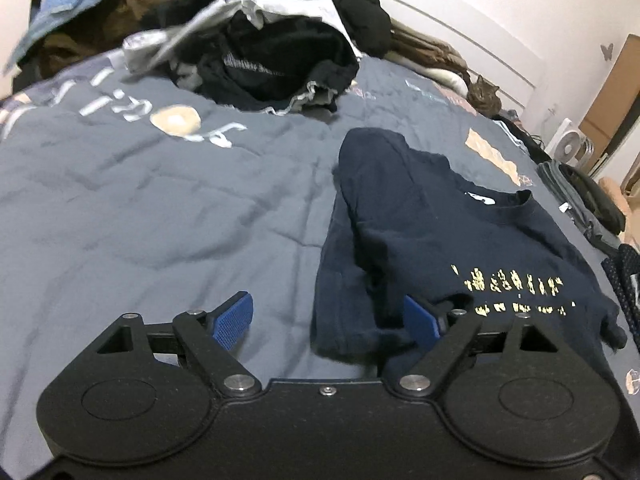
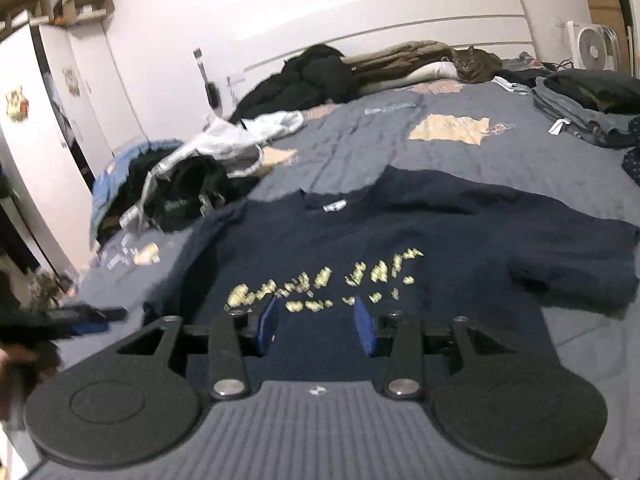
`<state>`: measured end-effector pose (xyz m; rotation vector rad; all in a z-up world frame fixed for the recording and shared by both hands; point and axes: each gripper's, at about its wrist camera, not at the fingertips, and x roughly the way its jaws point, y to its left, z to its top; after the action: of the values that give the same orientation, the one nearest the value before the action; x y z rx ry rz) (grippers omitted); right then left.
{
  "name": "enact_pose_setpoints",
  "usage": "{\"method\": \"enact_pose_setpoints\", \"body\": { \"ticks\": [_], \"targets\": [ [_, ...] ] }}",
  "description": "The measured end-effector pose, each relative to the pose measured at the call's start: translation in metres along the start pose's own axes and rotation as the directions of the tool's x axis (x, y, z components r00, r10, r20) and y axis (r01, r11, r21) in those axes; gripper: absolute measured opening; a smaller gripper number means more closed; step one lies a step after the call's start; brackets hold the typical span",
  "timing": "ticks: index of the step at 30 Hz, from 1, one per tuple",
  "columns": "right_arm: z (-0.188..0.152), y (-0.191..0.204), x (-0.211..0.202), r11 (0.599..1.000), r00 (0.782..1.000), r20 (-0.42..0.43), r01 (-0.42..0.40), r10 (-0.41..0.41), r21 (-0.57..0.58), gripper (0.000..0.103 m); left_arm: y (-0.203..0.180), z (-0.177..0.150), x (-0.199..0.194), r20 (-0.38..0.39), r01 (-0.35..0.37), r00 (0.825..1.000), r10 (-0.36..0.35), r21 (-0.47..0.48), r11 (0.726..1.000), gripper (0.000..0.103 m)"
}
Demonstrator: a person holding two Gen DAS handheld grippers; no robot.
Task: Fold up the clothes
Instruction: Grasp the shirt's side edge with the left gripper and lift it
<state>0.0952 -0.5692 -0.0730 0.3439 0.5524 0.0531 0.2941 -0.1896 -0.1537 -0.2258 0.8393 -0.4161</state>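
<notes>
Here, your left gripper (image 1: 328, 320) stood wide, straddling navy T-shirt (image 1: 440, 232) near-left edge; right gripper (image 2: 316, 326) half-open, empty, above print; left nearer.

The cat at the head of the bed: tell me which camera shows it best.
The right wrist view. There the cat lies facing the camera beside the brown bedding, its head and body distinct. The left wrist view catches the cat only near the right edge of the frame, smaller and darker, hard to tell from the bedding.
</notes>
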Motion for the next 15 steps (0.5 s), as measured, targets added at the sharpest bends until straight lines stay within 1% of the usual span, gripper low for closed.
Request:
{"method": "enact_pose_setpoints", "body": {
  "ticks": [1, 2, 4, 6, 7, 8, 10, 13, 15],
  "targets": [
    [0.001, 0.001, 0.001, 1.000, 1.000, 0.008, -0.009, 0.009, 0.009, 0.043, 0.000, 0.001, 0.007, -0.021, 0.012, 1.000, -0.012, 0.002, 1.000, 0.070],
    [0.002, 0.003, 0.002, 1.000, 1.000, 0.017, -0.017, 0.017, 0.018, 0.044, -0.002, 0.001, 0.015, -0.043, 0.018, 0.999, -0.018, 0.015, 1.000, 0.068],
    [0.003, 0.002, 0.003, 0.999, 1.000, 0.018, -0.026, 0.025, 0.038, 0.045, -0.006, 0.000, 0.028, -0.072, -0.004, 0.997, 0.007, 0.044, 0.999, 0.068],
    [0.002, -0.002, 0.005, 0.998, 1.000, 0.012, -0.024, 0.024, 0.050, 0.045, -0.008, -0.001, 0.037, -0.085, -0.021, 0.996, 0.025, 0.050, 0.999, 0.067],
    [0.001, -0.004, 0.006, 0.998, 1.000, 0.008, -0.018, 0.017, 0.055, 0.046, -0.009, -0.001, 0.039, -0.085, -0.020, 0.996, 0.024, 0.046, 0.999, 0.059],
    [0.001, -0.005, 0.007, 0.998, 1.000, 0.005, -0.012, 0.011, 0.060, 0.046, -0.010, 0.001, 0.040, -0.088, -0.013, 0.996, 0.016, 0.038, 0.999, 0.042],
    [0.001, -0.008, 0.009, 0.997, 1.000, 0.003, -0.009, 0.009, 0.072, 0.046, -0.011, 0.005, 0.041, -0.097, -0.005, 0.995, 0.008, 0.031, 1.000, 0.018],
    [0.003, -0.012, 0.009, 0.996, 1.000, 0.007, -0.010, 0.009, 0.090, 0.046, -0.012, 0.011, 0.037, -0.105, 0.006, 0.994, -0.002, 0.036, 0.999, 0.012],
    [0.004, -0.013, 0.009, 0.995, 1.000, 0.008, -0.013, 0.013, 0.098, 0.046, -0.010, 0.018, 0.029, -0.097, 0.014, 0.995, -0.010, 0.038, 0.999, 0.010]
  ]
}}
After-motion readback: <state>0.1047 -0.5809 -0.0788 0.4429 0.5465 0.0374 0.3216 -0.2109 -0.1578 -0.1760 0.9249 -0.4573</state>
